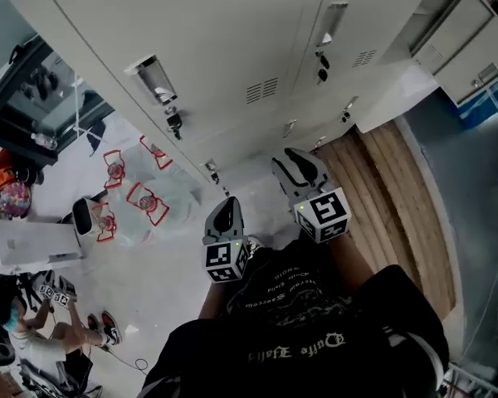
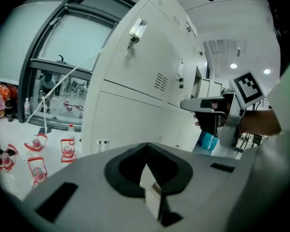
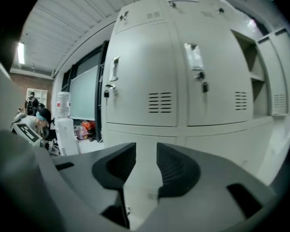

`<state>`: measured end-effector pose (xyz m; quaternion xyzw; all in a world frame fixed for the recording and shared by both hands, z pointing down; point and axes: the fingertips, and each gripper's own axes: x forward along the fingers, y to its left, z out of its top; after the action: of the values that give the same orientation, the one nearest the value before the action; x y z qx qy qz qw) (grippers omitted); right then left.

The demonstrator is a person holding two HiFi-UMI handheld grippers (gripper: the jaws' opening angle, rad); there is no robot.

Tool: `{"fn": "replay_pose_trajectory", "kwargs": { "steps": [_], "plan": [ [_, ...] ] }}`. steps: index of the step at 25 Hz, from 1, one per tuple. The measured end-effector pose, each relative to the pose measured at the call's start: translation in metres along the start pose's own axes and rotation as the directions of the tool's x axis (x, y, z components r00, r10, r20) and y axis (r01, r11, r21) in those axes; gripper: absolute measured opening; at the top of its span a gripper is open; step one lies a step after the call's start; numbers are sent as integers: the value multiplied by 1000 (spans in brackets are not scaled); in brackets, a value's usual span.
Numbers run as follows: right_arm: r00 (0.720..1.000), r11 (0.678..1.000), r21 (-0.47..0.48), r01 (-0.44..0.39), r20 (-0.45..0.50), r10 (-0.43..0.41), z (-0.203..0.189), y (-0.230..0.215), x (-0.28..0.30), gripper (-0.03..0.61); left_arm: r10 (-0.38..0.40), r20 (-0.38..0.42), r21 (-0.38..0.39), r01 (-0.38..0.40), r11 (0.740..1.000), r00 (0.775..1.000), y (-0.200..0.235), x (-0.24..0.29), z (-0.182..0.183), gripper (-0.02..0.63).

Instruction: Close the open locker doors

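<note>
A bank of pale grey lockers (image 1: 232, 48) stands in front of me. Nearest are shut doors with metal handles (image 3: 194, 57) and vent slots (image 3: 160, 102). At the right end one locker (image 3: 251, 76) stands open, showing a shelf, with its door (image 3: 282, 76) swung out. My left gripper (image 1: 227, 212) (image 2: 147, 146) hangs short of the lockers, its jaw tips together and nothing held. My right gripper (image 1: 297, 166) (image 3: 146, 151) is a little further forward, open, with a clear gap between its pads and nothing in it. It also shows in the left gripper view as the right gripper (image 2: 203, 104).
Several bottles with red frames (image 1: 141, 197) stand on the floor at the left by a window (image 2: 63, 47). A white box (image 1: 25, 243) and a seated person (image 1: 33, 330) are at lower left. A wooden floor strip (image 1: 398, 197) runs along the lockers' right side.
</note>
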<state>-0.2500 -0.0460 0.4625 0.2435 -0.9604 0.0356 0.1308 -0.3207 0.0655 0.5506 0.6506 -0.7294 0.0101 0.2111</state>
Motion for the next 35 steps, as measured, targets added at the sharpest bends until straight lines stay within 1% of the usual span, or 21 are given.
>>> {"fn": "replay_pose_trajectory", "kwargs": {
  "steps": [3, 5, 6, 8, 11, 13, 16, 21, 24, 26, 28, 30, 31, 32, 35],
  "plan": [
    [990, 989, 58, 137, 24, -139, -2, -69, -40, 120, -68, -5, 27, 68, 997, 998, -33, 23, 1, 8],
    [973, 970, 91, 227, 14, -229, -7, -118, -68, 120, -112, -7, 42, 112, 993, 994, -59, 39, 2, 8],
    [960, 955, 106, 276, 9, -279, -9, -144, -83, 120, -131, -12, 52, 132, 990, 991, -72, 47, 3, 8],
    [926, 918, 135, 374, 11, -378, -9, -194, -118, 120, -156, -36, 61, 158, 985, 987, -96, 63, 0, 8],
    [868, 858, 167, 485, 26, -496, -3, -263, -171, 120, -178, -56, 40, 181, 983, 982, -131, 84, 2, 8],
    [836, 827, 171, 535, 31, -548, 0, -304, -198, 120, -202, -59, 49, 205, 978, 978, -156, 99, 5, 8],
    [794, 788, 165, 593, 37, -606, 4, -361, -236, 120, -242, -75, 84, 248, 965, 967, -194, 122, 7, 8],
    [714, 711, 166, 683, 51, -698, 9, -454, -291, 120, -311, -103, 129, 322, 938, 945, -256, 160, 14, 8],
    [680, 678, 166, 716, 52, -731, 9, -503, -314, 120, -335, -103, 145, 347, 927, 937, -286, 183, 17, 8],
    [669, 667, 160, 727, 49, -741, 8, -533, -326, 120, -338, -99, 147, 350, 925, 936, -302, 197, 18, 8],
    [664, 662, 161, 732, 44, -746, 7, -562, -334, 120, -328, -99, 147, 340, 929, 939, -315, 209, 17, 8],
    [662, 657, 170, 734, 37, -749, 5, -590, -339, 129, -312, -94, 147, 323, 935, 945, -325, 221, 17, 8],
    [664, 659, 173, 732, 31, -747, 4, -604, -339, 148, -305, -91, 144, 315, 938, 948, -330, 225, 17, 8],
    [672, 665, 173, 726, 23, -740, 3, -616, -338, 164, -300, -91, 138, 310, 941, 950, -335, 229, 17, 8],
    [714, 705, 155, 692, -3, -700, -1, -645, -329, 166, -299, -105, 126, 310, 942, 949, -348, 237, 12, 8]
  ]
}}
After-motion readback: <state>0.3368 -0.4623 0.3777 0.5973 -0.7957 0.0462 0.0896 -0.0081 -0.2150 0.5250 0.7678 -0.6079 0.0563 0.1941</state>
